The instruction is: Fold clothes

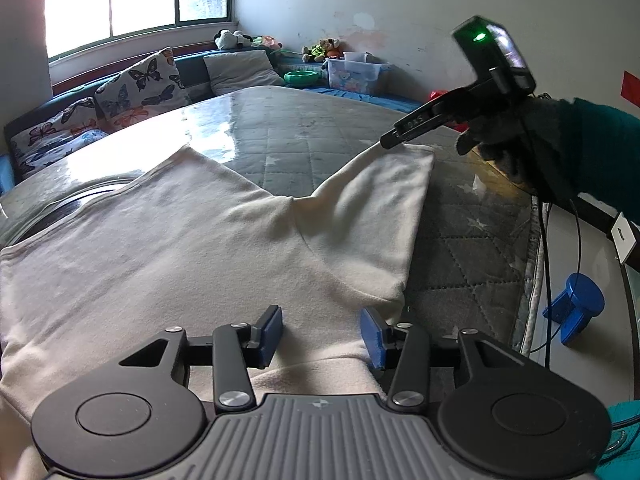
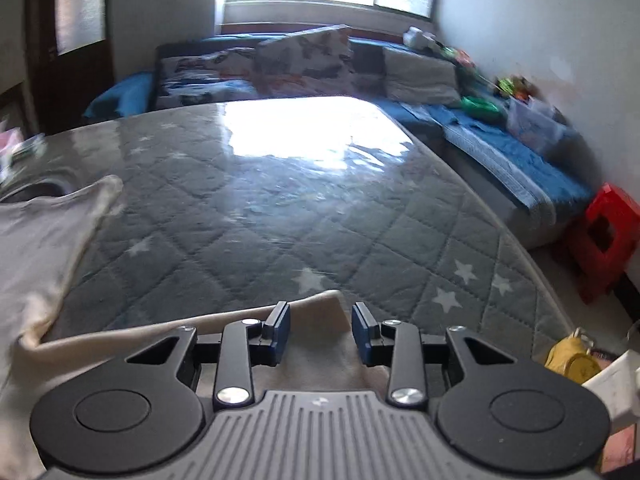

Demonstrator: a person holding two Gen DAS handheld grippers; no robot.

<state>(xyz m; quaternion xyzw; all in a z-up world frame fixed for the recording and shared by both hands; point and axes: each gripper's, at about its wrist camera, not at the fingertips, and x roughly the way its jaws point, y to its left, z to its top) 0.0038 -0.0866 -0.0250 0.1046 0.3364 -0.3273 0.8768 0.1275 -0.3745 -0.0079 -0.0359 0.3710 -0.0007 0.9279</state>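
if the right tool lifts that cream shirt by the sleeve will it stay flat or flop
Probably flop: the cream soft-knit shirt already drapes and creases near the right tool. It looks thin, so likely light. The grey quilted mattress wears a glossy cover, so the shirt may slide when dragged.

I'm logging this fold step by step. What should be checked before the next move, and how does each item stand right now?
1. Left gripper open over the shirt: ok, pads apart with cloth under them.
2. Right gripper holding the sleeve: cannot tell. The right wrist view shows pads apart over the cloth, but the left wrist view shows its tip at the sleeve's raised corner.
3. Shirt body flat on the mattress: ok, only mild creases.
4. Mattress beyond the shirt free for folding: ok.
5. Cable away from the cloth: ok, it hangs beside the mattress edge.
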